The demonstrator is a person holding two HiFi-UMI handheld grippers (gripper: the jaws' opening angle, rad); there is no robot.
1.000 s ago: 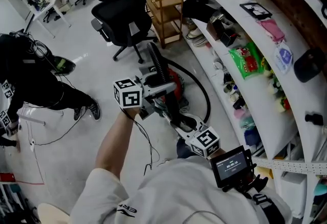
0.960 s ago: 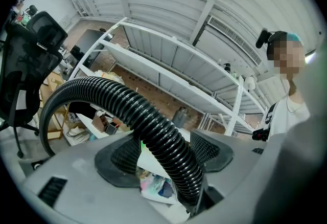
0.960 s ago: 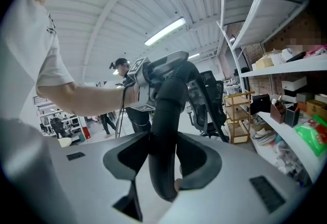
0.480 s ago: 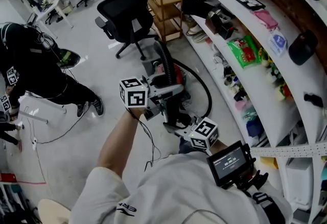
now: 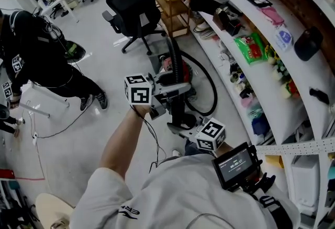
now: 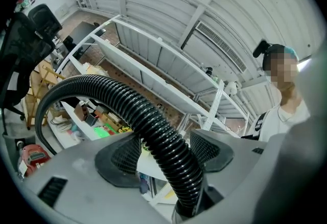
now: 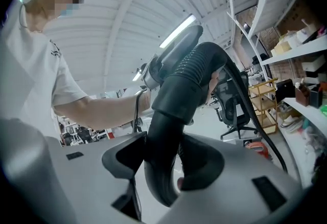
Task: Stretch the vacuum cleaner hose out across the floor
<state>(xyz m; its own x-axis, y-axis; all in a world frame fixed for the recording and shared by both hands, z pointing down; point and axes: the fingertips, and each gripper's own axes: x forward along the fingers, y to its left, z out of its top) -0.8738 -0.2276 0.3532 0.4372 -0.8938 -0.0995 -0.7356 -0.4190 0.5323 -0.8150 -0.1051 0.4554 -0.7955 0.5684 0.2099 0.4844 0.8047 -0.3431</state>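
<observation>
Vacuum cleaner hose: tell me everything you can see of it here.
The hose is black, ribbed, plastic-looking, ending in a smooth curved tube. It arches up from the red vacuum cleaner on the floor. The left gripper clamps the ribbed part; the right gripper, jaws opening, has the smooth end between them.

Left tongs [image 5: 178, 89] on black hose [image 5: 176, 58]; red vacuum [image 5: 186, 73] on floor [image 5: 78, 144], office chair [image 5: 137, 11] beyond.
</observation>
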